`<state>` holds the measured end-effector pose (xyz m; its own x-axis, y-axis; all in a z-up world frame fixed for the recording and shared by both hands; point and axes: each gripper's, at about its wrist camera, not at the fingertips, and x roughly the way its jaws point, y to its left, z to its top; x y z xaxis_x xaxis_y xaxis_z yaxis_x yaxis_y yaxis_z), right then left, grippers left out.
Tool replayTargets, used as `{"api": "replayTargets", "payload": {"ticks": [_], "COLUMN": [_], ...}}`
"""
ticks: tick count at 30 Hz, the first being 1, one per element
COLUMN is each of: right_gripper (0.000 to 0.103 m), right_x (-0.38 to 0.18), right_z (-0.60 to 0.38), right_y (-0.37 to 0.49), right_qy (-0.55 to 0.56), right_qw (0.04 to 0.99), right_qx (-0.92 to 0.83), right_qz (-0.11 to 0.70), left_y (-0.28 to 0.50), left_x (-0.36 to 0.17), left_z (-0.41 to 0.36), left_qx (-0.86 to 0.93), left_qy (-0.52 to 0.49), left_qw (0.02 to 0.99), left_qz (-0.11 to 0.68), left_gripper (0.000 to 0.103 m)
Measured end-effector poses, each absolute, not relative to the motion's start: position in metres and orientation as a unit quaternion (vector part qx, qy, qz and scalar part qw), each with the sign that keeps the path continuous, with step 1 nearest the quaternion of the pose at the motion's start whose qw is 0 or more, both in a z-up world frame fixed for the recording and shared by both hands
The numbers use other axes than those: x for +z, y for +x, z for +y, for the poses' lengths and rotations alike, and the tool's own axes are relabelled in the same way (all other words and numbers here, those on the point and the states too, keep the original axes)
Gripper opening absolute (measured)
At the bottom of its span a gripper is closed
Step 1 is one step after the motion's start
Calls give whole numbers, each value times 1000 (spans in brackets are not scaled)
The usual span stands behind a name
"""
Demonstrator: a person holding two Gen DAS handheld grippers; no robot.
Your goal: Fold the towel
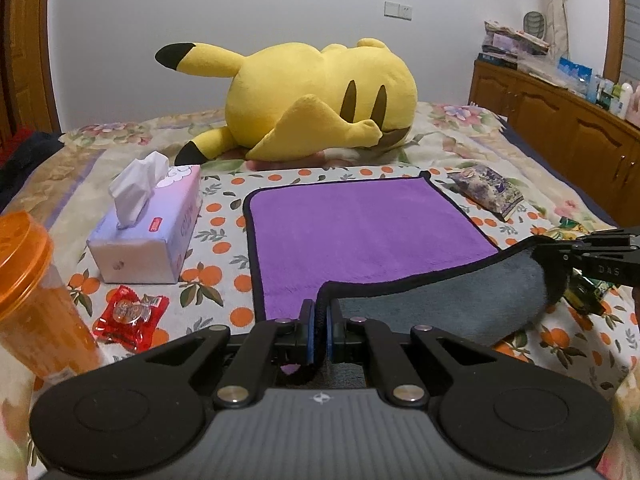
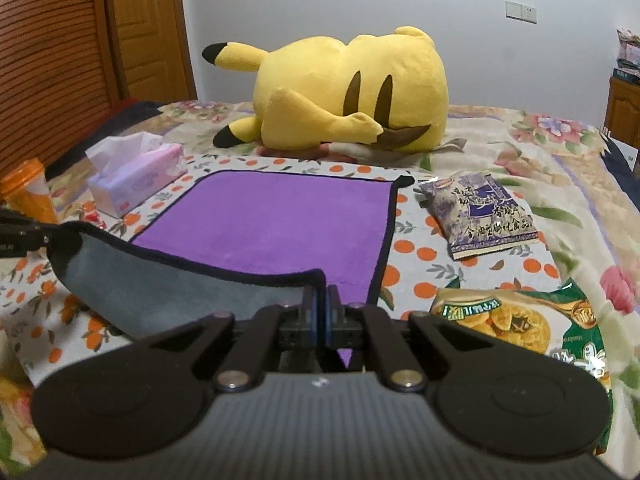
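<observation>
A purple towel point(image 1: 360, 236) with a black hem and a grey underside lies on the bed; it also shows in the right wrist view point(image 2: 280, 224). Its near edge is lifted and turned over, so the grey side point(image 1: 460, 304) faces up. My left gripper point(image 1: 320, 320) is shut on the near left corner. My right gripper point(image 2: 322, 308) is shut on the near right corner, and it also shows in the left wrist view point(image 1: 560, 260) at the right. The left gripper shows at the left edge of the right wrist view point(image 2: 44, 238).
A tissue box point(image 1: 148, 232), an orange cup point(image 1: 28, 300) and a red candy wrapper point(image 1: 132, 316) lie left of the towel. A purple snack bag point(image 2: 484, 212) and a green snack bag point(image 2: 532, 328) lie to its right. A yellow plush toy point(image 1: 316, 100) lies behind it.
</observation>
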<state>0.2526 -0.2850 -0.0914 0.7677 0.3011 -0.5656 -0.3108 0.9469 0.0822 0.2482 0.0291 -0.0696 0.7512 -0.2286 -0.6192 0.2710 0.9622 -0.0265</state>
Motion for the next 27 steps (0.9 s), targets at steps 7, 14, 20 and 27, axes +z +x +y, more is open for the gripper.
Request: {"api": "replayTargets", "payload": {"ticks": [7, 14, 20, 27], "right_gripper": [4, 4, 4, 4], "right_x": [-100, -106, -103, -100], "right_z": [-283, -280, -280, -273], "right_y": [258, 264, 269, 280], "right_qy": [-25, -35, -39, -55], "right_qw": [940, 939, 942, 943], "right_qx": [159, 158, 156, 153], "right_qz": [302, 303, 296, 289], "left_y": [259, 268, 275, 286], "left_x": [-75, -81, -80, -79], "left_z": [26, 26, 25, 26], "left_qx": [-132, -130, -129, -128], "left_qy": [38, 45, 47, 55], "left_qw": [935, 933, 935, 937], "left_qz": [328, 332, 327, 320], "left_gripper": [6, 6, 6, 6]}}
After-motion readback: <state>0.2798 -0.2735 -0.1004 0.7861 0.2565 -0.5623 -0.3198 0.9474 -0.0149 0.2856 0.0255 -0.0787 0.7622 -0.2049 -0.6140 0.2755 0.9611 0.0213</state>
